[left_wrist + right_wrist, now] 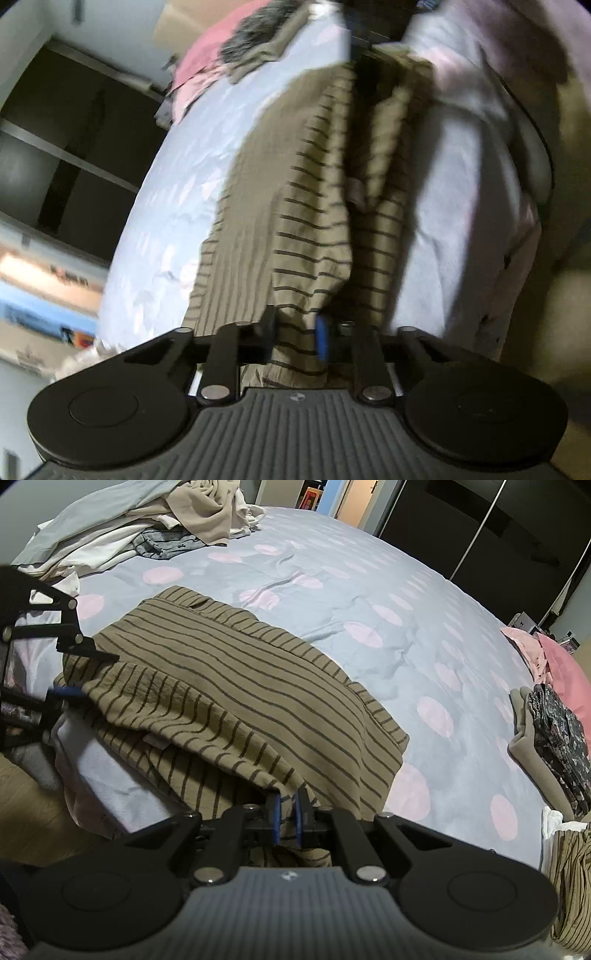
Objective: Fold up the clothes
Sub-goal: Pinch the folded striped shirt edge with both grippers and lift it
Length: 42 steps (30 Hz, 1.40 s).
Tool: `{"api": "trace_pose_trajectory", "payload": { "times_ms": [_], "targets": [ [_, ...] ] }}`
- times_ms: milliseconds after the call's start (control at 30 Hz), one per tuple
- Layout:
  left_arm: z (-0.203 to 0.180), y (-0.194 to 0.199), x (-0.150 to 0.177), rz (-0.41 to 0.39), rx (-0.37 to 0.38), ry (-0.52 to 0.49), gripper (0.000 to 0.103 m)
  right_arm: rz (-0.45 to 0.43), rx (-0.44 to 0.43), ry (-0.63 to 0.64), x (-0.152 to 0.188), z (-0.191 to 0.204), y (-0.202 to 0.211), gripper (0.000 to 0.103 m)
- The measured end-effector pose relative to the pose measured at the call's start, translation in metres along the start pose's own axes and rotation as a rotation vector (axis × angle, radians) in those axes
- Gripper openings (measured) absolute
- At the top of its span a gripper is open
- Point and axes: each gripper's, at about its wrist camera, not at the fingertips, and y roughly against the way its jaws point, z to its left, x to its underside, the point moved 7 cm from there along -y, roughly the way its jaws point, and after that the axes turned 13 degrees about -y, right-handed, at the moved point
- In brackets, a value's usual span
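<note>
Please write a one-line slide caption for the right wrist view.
Both grippers, right gripper and left gripper, pinch the near edge of a striped tan shirt on a polka-dot bed.

bed: blue sheet (332, 590), pink dots | dark sliding wardrobe (480, 528) | wood floor (26, 812) | lit doorway (358, 498)

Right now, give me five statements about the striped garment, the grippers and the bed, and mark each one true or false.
1. The right gripper is shut on the striped garment. True.
2. The left gripper hangs open above the garment. False: it pinches a fold of the striped cloth.
3. The garment is plain white. False: it is tan with dark stripes.
4. The bedsheet is light blue with pink dots. True.
5. The pile of loose clothes lies on the floor. False: it lies on the bed, at its far corner.
</note>
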Motion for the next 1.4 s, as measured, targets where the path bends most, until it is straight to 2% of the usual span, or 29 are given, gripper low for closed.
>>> {"api": "trace_pose_trajectory", "payload": {
  "times_ms": [33, 133, 233, 267, 400, 467, 533, 600, 633, 667, 700, 767, 933, 1000, 1033, 1067, 1133, 1200, 1300, 1400],
  "targets": [
    [0.008, 0.003, 0.001, -0.006, 0.017, 0.065, 0.012, 0.002, 0.004, 0.012, 0.002, 0.001, 0.000, 0.015],
    [0.034, 0.011, 0.010, -0.020, 0.064, 0.263, 0.011, 0.010, 0.006, 0.042, 0.008, 0.004, 0.003, 0.016],
    [0.055, 0.011, 0.024, -0.023, 0.173, 0.469, 0.010, 0.030, 0.003, 0.063, 0.015, 0.004, 0.006, 0.010],
    [0.055, 0.007, 0.025, -0.012, 0.196, 0.477, 0.010, 0.049, 0.005, 0.068, 0.018, 0.004, 0.004, 0.010],
    [0.029, -0.013, 0.024, 0.053, 0.258, 0.350, 0.010, 0.113, 0.026, 0.102, 0.028, 0.005, -0.010, 0.009],
    [0.012, -0.021, 0.025, 0.081, 0.294, 0.291, 0.014, 0.155, 0.031, 0.107, 0.033, 0.004, -0.020, 0.010],
    [0.011, -0.021, 0.026, 0.075, 0.290, 0.288, 0.017, 0.200, 0.019, 0.082, 0.037, -0.001, -0.027, 0.015],
    [0.015, -0.017, 0.029, 0.078, 0.278, 0.307, 0.027, 0.204, 0.012, 0.040, 0.036, -0.007, -0.025, 0.024],
    [0.017, -0.013, 0.031, 0.078, 0.269, 0.317, 0.029, 0.205, 0.012, 0.018, 0.035, -0.011, -0.024, 0.038],
    [0.018, -0.009, 0.032, 0.075, 0.264, 0.320, 0.033, 0.209, 0.014, -0.005, 0.035, -0.015, -0.022, 0.047],
    [0.020, -0.004, 0.031, 0.068, 0.262, 0.320, 0.041, 0.210, 0.007, -0.025, 0.035, -0.017, -0.019, 0.047],
    [0.022, 0.006, 0.028, 0.050, 0.262, 0.322, 0.049, 0.197, -0.023, -0.065, 0.032, -0.022, -0.010, 0.047],
    [0.034, 0.032, 0.023, -0.020, 0.289, 0.379, 0.053, 0.152, -0.102, -0.154, 0.023, -0.023, 0.001, 0.047],
    [0.045, 0.041, 0.021, -0.068, 0.315, 0.457, 0.051, 0.133, -0.134, -0.189, 0.019, -0.023, 0.005, 0.045],
    [0.050, 0.043, 0.021, -0.087, 0.334, 0.509, 0.049, 0.124, -0.150, -0.206, 0.017, -0.023, 0.007, 0.038],
    [0.053, 0.041, 0.020, -0.096, 0.349, 0.548, 0.043, 0.114, -0.166, -0.224, 0.014, -0.023, 0.010, 0.026],
    [0.059, 0.038, 0.018, -0.114, 0.378, 0.626, 0.032, 0.095, -0.198, -0.258, 0.010, -0.024, 0.014, 0.016],
    [0.062, 0.028, 0.020, -0.082, 0.381, 0.671, 0.025, 0.076, -0.230, -0.293, 0.006, -0.024, 0.018, 0.015],
    [0.062, 0.005, 0.025, -0.021, 0.392, 0.717, 0.020, 0.083, -0.257, -0.307, 0.001, -0.019, 0.007, 0.015],
    [0.063, -0.013, 0.027, 0.008, 0.408, 0.762, 0.017, 0.103, -0.240, -0.319, -0.002, -0.019, -0.011, 0.015]
  ]
}}
